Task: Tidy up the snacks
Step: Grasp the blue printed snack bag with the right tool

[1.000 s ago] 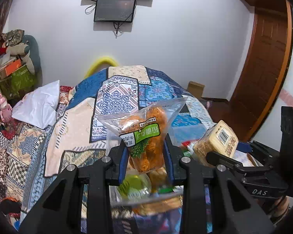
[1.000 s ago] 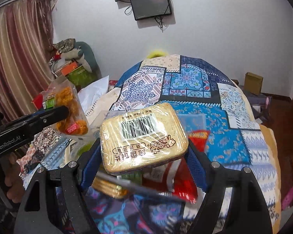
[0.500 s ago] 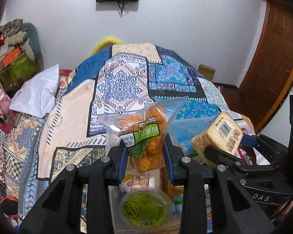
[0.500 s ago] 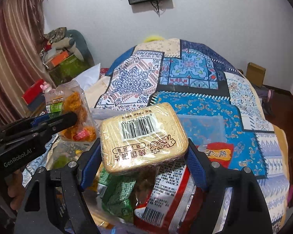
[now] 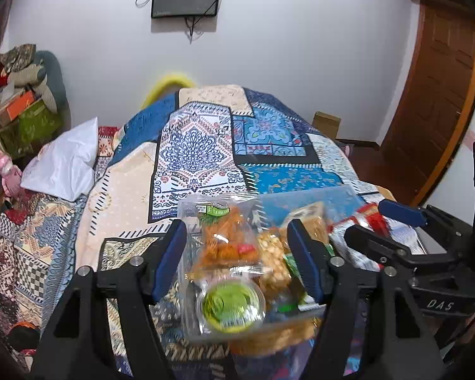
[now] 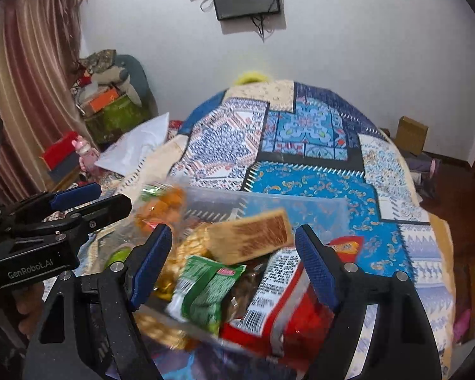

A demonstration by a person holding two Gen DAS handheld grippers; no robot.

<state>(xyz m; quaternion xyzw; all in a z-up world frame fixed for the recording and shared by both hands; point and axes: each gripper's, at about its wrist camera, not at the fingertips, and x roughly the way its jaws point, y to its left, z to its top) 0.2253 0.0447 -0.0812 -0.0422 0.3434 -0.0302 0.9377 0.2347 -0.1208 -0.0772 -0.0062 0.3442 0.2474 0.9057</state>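
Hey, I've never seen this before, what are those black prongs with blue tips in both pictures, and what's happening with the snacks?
No robot: a person holds a two-finger gripper in each hand, each carrying a wide-angle camera looking along its fingers. One picture comes from the left gripper, the other from the right gripper. Both hang over a clear plastic bin on a patchwork quilt. In it lie a clear bag of orange snacks, a tan rectangular packet, a green-lidded cup and a red bag. The left jaws are opening, the orange bag loose between them; the right stand open, gripping nothing.
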